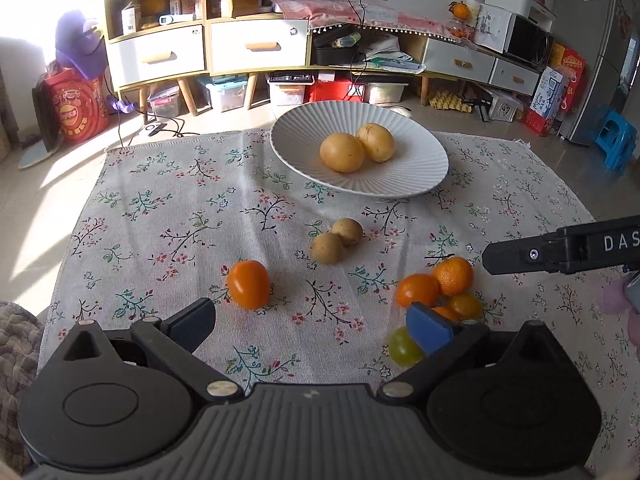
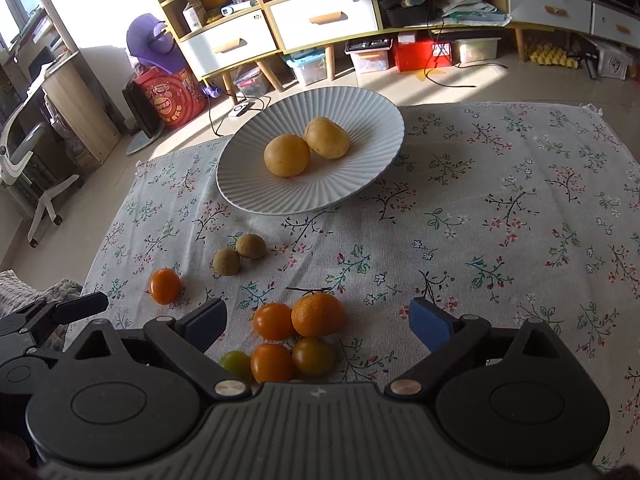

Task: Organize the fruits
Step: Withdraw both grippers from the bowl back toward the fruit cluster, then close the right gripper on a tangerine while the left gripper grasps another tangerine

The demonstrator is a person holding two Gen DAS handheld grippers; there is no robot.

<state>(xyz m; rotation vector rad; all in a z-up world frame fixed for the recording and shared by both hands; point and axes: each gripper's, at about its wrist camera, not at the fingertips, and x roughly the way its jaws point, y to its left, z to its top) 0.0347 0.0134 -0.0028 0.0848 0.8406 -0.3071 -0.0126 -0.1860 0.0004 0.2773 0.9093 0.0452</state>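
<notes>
A white ribbed plate [image 1: 420, 184] [image 2: 248, 196] holds two yellow fruits [image 1: 342, 152] [image 2: 287, 155]. Two small brown fruits [image 1: 328, 247] [image 2: 227, 261] lie on the floral cloth in front of it. A lone orange fruit [image 1: 248, 284] [image 2: 165, 286] lies to the left. A cluster with a mandarin [image 1: 453, 275] [image 2: 318, 314], orange fruits [image 2: 273, 321] and a green one [image 1: 402, 347] [image 2: 236, 363] lies nearer. My left gripper [image 1: 310, 326] is open and empty, just behind the lone orange fruit. My right gripper [image 2: 318, 324] is open, over the cluster; its finger [image 1: 560, 248] shows in the left wrist view.
The floral cloth [image 1: 160, 208] covers a low table. Beyond its far edge are floor, shelving with drawers [image 1: 256, 46], storage boxes [image 1: 224, 94] and cables. A blue stool [image 1: 614, 140] stands far right. An office chair [image 2: 24, 160] stands at left.
</notes>
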